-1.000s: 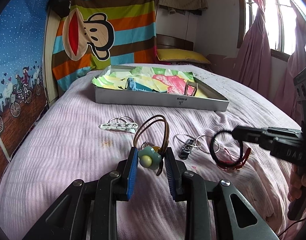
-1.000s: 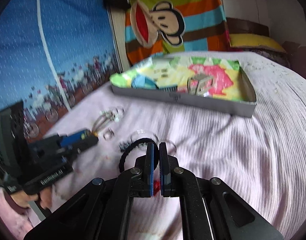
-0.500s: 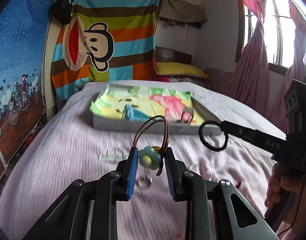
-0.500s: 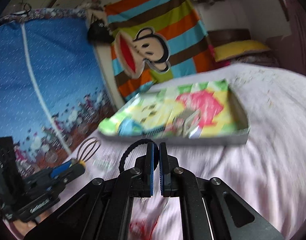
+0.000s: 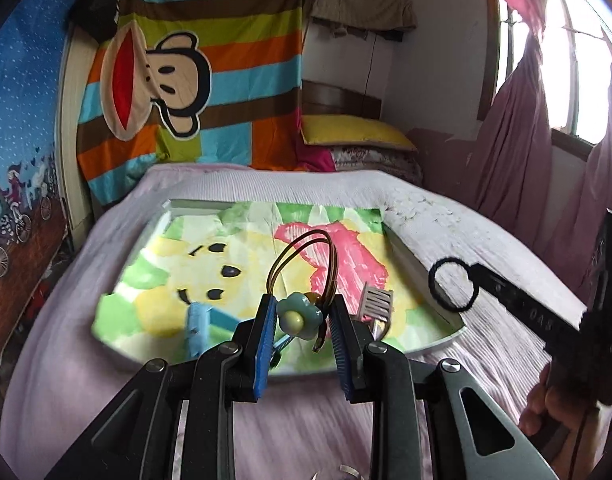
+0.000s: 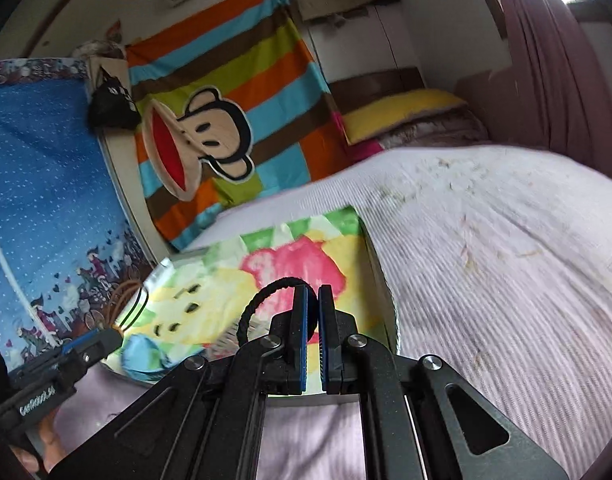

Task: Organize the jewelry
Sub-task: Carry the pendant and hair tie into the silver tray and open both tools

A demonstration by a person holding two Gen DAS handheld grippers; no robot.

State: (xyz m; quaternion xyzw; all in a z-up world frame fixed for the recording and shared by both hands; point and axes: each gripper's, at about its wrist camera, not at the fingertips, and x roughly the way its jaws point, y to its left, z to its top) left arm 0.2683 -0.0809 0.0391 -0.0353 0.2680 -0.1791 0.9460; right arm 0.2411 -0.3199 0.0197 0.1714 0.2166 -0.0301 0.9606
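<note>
Two hand-held grippers hover above a shallow grey tray (image 5: pixel 434 264) on a bed (image 5: pixel 86 360) covered in pale pink ribbed cloth; the tray is lined with a crumpled sheet printed in yellow, green and pink. The left gripper (image 5: pixel 302 320) has its blue-padded jaws closed around a hair tie (image 5: pixel 302 264) made of thin brown elastic loops with a pale green flower charm; the charm sits between the jaws and the loops stand up above them, over the near half of the tray. The right gripper (image 6: pixel 313 320) has its jaws nearly together, pinching a black hair band (image 6: pixel 266 296); the band's loop sticks out to the left of the jaws, and in the left wrist view it hangs just past the tray's right rim (image 5: pixel 452 286). Inside the tray, near its front edge, lie a light blue hair clip (image 5: pixel 198 324) and a small pale comb-like clip (image 5: pixel 376 304), the latter just right of the left gripper's jaws. Part of a hand (image 5: pixel 546 412) grips the right tool's handle at the lower right of the left wrist view. Behind the bed hang a striped cloth with a cartoon monkey (image 5: pixel 162 80), a blue starry wall hanging (image 6: pixel 34 184) and pink curtains (image 5: pixel 518 152) beside a bright window; a yellow pillow (image 5: pixel 354 132) rests at the head of the bed.
</note>
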